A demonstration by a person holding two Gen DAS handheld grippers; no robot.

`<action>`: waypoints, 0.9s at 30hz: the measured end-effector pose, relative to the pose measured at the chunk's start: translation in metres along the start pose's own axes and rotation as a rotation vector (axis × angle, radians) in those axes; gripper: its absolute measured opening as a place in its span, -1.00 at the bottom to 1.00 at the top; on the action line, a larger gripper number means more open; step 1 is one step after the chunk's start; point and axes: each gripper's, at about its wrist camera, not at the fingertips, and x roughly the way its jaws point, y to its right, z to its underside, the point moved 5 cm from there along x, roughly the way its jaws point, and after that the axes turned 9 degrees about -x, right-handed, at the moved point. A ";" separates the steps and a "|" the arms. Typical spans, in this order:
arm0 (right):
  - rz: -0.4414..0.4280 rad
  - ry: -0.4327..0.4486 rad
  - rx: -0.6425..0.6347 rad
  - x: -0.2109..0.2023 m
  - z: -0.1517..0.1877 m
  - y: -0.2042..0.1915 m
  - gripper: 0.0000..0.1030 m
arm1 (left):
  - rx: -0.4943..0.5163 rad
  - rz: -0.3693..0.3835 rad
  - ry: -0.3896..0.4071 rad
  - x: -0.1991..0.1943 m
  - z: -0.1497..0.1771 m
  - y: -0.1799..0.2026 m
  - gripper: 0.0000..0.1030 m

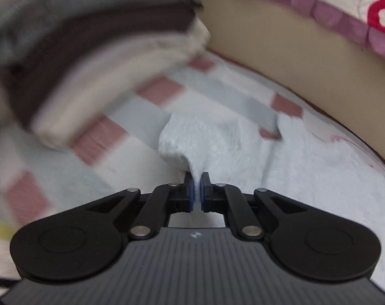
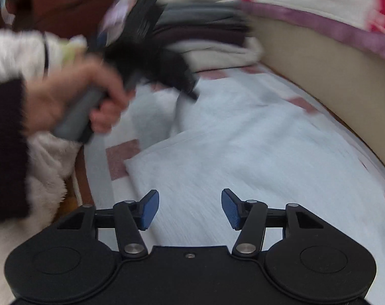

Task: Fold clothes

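Towel (image 2: 256, 157) lies spread on the checked sheet (image 1: 151, 111), in front of the bed's side panel (image 1: 281, 50), which runs along the far right. Stack of folded clothes (image 1: 90, 58) sits on the sheet at far left, next to the panel. Left gripper (image 1: 197, 190) pinches a raised fold of the towel near the stack. Right gripper (image 2: 190, 208) hovers over the towel's near part, left hand (image 2: 73, 99) across to its left.
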 end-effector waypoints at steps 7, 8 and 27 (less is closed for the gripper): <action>-0.045 -0.019 0.060 0.040 -0.011 -0.015 0.16 | -0.096 0.008 0.007 -0.012 -0.011 -0.029 -0.90; -0.047 -0.010 0.049 0.041 -0.014 -0.017 0.16 | -0.135 0.034 -0.009 -0.013 -0.011 -0.035 -0.88; -0.062 0.132 0.466 0.084 -0.064 0.093 -0.93 | -0.189 0.116 -0.071 -0.011 -0.009 -0.048 -0.43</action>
